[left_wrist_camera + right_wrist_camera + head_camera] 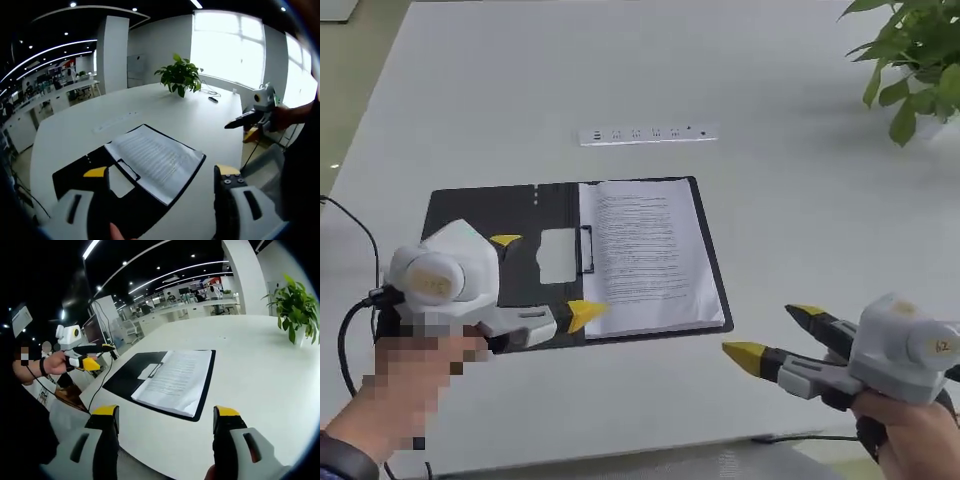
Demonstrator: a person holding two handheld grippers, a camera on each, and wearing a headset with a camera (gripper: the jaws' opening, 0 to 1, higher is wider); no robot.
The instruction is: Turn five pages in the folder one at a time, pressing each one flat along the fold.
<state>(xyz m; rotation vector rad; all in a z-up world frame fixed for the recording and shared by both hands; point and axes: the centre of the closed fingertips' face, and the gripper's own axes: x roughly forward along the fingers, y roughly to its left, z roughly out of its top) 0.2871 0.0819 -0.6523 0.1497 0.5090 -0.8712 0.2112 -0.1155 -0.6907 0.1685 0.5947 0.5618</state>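
The folder (470, 210) lay open and flat on the white counter (800, 200). Its black inner cover was on the left, and a stack of printed pages (645, 250) lay on its right half, beside the clip (586, 250) at the fold. A small white slip (558, 255) sat on the black cover, just beside the clip.

The left gripper (545, 278) hovered over the folder's near left part. Its yellow-tipped fingers (585, 315) were spread wide with nothing between them. One tip was by the near left corner of the pages, and I could not tell whether it touched the paper.

The right gripper (770, 332) was off the folder, out past its near right corner and above bare counter. Its fingers were likewise wide apart and empty.

Beyond the folder's far edge lay a white power strip (647, 134), well apart from it. Further off, past the folder's far right corner, stood a leafy green plant (915, 60).
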